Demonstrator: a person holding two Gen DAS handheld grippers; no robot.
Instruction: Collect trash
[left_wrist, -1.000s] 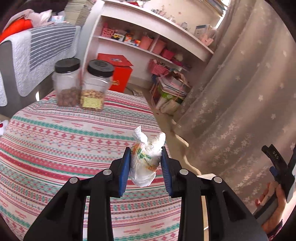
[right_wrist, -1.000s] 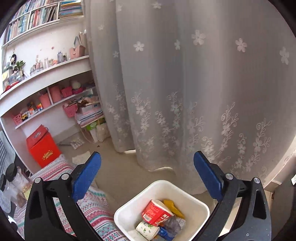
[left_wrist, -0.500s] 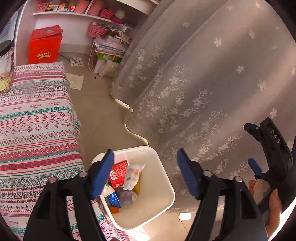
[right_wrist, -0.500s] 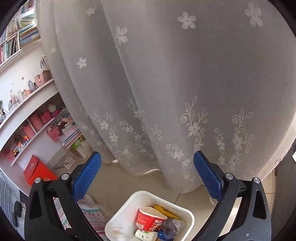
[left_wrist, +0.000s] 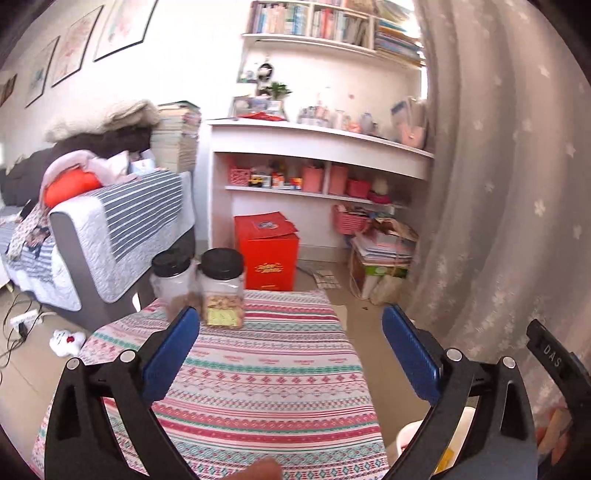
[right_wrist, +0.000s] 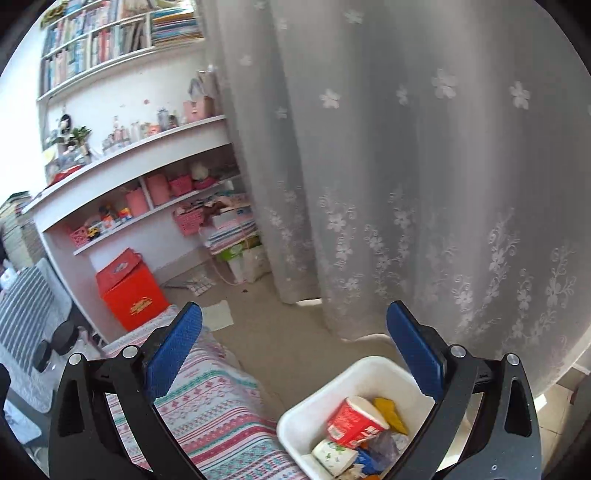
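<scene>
Right tool (right_wrist: 291, 332) agape, alone above trash bin (right_wrist: 310, 417)

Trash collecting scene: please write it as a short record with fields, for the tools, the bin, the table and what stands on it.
left tool: open, holds nothing, above the table
right tool: open, holds nothing, near the bin
bin: white, on the floor beside the table, by the curtain
bin contents: red paper cup, small white cup, yellow wrapper, other scraps
table: covered with a striped patterned cloth
on the table: two jars with black lids, at the far edge
trash on the table: none visible
</scene>
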